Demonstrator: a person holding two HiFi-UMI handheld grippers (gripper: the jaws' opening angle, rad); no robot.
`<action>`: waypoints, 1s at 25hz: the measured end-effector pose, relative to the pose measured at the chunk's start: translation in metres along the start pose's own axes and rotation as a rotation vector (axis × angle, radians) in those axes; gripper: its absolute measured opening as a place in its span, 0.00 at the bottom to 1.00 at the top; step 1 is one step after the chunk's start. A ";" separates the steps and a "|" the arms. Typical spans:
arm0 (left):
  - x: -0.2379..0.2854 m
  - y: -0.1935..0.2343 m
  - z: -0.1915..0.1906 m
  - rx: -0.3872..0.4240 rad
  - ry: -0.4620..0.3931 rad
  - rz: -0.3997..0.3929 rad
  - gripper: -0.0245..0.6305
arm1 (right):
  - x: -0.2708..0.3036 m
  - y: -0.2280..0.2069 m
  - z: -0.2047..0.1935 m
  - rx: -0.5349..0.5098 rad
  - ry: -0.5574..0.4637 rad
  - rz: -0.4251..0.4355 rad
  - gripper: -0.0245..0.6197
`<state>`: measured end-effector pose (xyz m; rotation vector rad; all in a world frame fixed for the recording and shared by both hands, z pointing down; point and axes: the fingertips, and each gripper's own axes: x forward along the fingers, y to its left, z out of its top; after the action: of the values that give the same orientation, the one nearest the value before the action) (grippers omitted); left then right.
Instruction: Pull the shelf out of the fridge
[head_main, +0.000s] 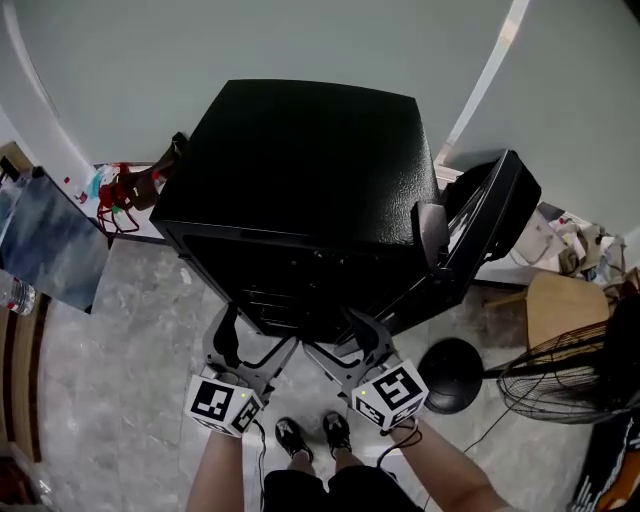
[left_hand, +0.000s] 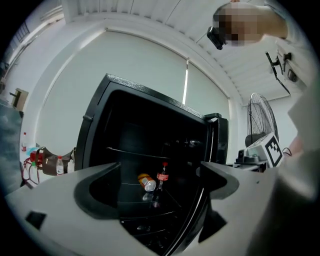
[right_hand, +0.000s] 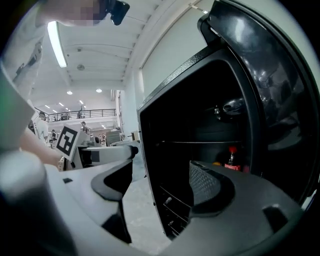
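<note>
As I look down through the head view, the black fridge (head_main: 300, 160) stands on the floor against the wall with its door (head_main: 490, 220) swung open to the right. My left gripper (head_main: 252, 345) and right gripper (head_main: 345, 345) hang side by side just in front of the dark opening, low down and above the person's shoes (head_main: 312, 433).

Through the left gripper view I see that gripper (left_hand: 159, 170) with its jaws wide apart and nothing between them. They frame the inside of the fridge (left_hand: 95, 130) without touching it. The shelf (left_hand: 167, 201) sits fully inside the cabinet. On it, a can (left_hand: 146, 182) lies on its side, and a small bottle (left_hand: 162, 175) with a red cap stands upright just to the can's right. A thinner shelf line runs above them, and more rails show below.

Through the right gripper view, that gripper (right_hand: 162, 160) also has its jaws spread with nothing in them. The fridge's left front edge (right_hand: 147, 165) lies between them, apart from both. The red-capped bottle (right_hand: 231, 160) shows deep inside.

Around the fridge I can see a fan (head_main: 570, 380) and a round black base (head_main: 450, 375) on the floor to the right. A plastic water bottle (head_main: 15, 295) stands at the far left.
</note>
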<state>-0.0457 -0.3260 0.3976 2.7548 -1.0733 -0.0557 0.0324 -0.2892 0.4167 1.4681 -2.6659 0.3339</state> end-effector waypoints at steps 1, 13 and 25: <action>0.003 -0.001 -0.004 -0.012 -0.002 -0.009 0.77 | 0.001 -0.001 -0.002 0.008 -0.002 -0.004 0.57; 0.029 0.036 -0.021 -0.434 -0.114 -0.040 0.77 | 0.027 -0.029 -0.007 0.409 -0.189 -0.045 0.57; 0.068 0.067 -0.041 -1.011 -0.278 -0.045 0.77 | 0.043 -0.085 0.005 0.929 -0.550 -0.138 0.57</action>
<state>-0.0357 -0.4138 0.4526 1.8638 -0.7228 -0.7708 0.0808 -0.3701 0.4326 2.2153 -2.9147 1.5095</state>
